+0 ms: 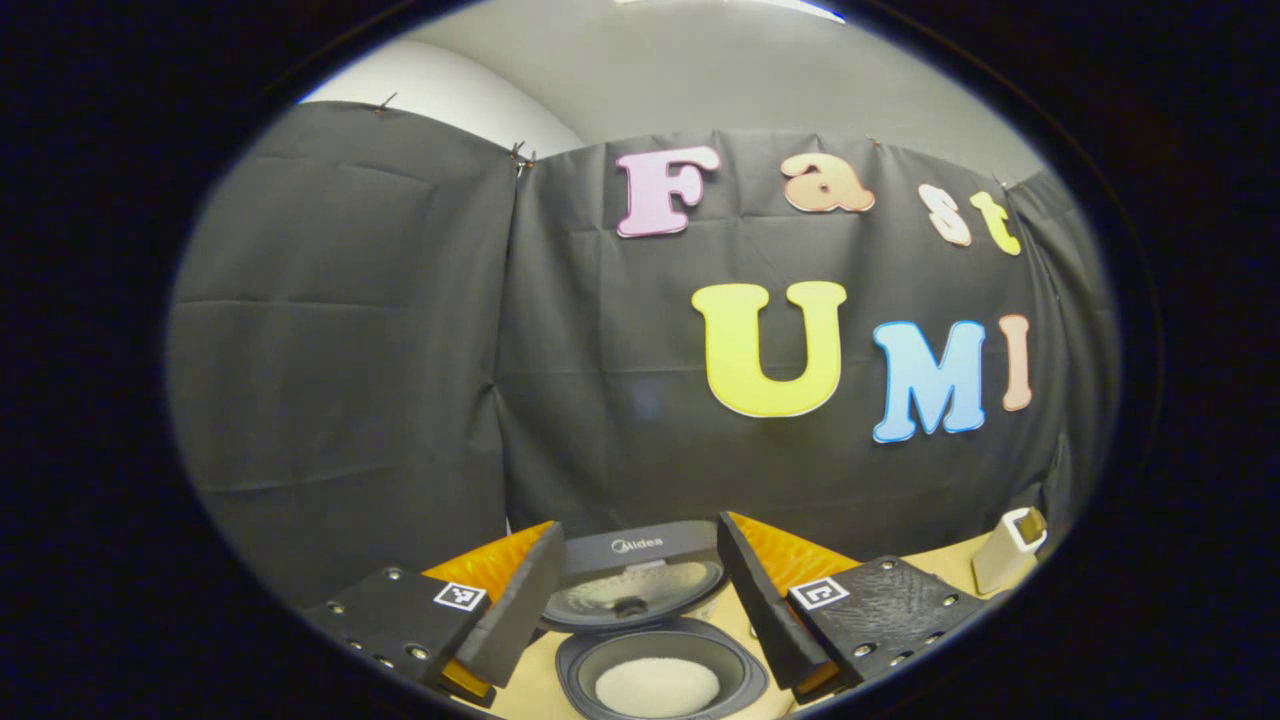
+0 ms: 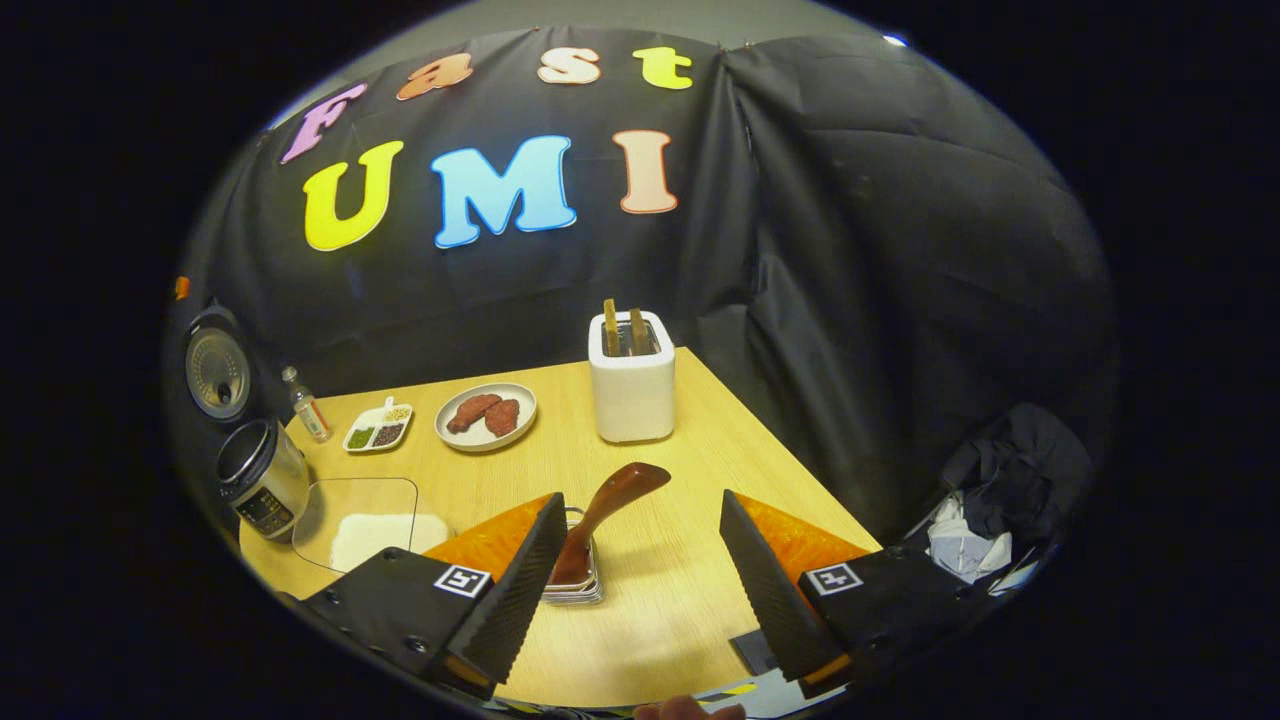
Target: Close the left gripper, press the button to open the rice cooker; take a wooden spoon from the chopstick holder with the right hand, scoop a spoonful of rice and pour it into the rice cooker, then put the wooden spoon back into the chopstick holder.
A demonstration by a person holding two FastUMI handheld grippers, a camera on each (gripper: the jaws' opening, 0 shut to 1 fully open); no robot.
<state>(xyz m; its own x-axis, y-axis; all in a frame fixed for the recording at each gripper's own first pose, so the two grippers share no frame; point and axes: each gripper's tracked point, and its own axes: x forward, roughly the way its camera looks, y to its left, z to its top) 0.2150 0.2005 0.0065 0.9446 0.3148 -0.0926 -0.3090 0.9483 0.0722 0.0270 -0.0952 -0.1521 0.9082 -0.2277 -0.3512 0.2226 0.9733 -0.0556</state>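
We see the right hand-held gripper released, empty, above the counter; the wooden spoon stands in its clear holder just ahead. A careless pass could tip it. The left hand-held gripper, also released, faces the open rice cooker holding rice.
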